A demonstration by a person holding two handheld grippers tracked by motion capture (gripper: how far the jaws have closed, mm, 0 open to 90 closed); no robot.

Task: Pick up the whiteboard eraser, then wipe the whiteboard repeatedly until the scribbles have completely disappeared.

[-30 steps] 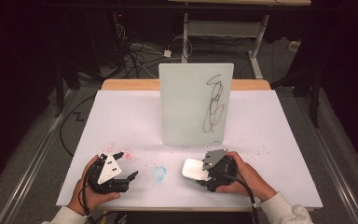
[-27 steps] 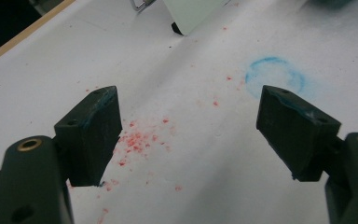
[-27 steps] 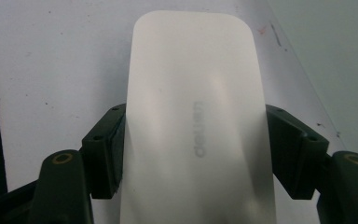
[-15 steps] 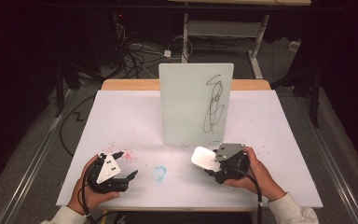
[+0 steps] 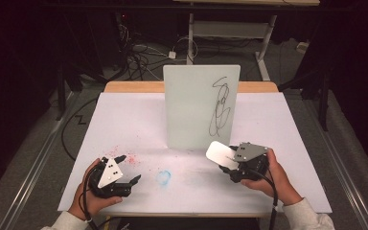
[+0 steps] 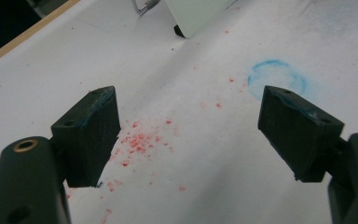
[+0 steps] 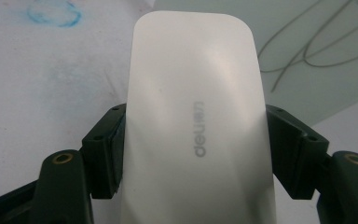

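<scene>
While the left gripper (image 5: 124,173) rests at the near left edge of the table (image 5: 124,120) with its jaws spread wide and nothing between them, the right gripper (image 5: 229,163) has moved. Compared with a second ago it sits farther right and farther from the person, closer to the whiteboard (image 5: 191,105). It pinches a white eraser (image 7: 196,126) by its two long sides; the eraser (image 5: 218,153) now points up and left toward the board's lower right area. Lifted clear of the table, probably, though the high view is too coarse to be sure. Between the grippers: a blue ring smudge (image 5: 163,177); red specks (image 6: 140,140) by the left jaws. Farther off, the board stands upright mid-table, black scribble (image 5: 219,108) on its right half, untouched. Judgement: the eraser is being carried in for wiping; the scribble lies above its present height, so a rise is needed.
</scene>
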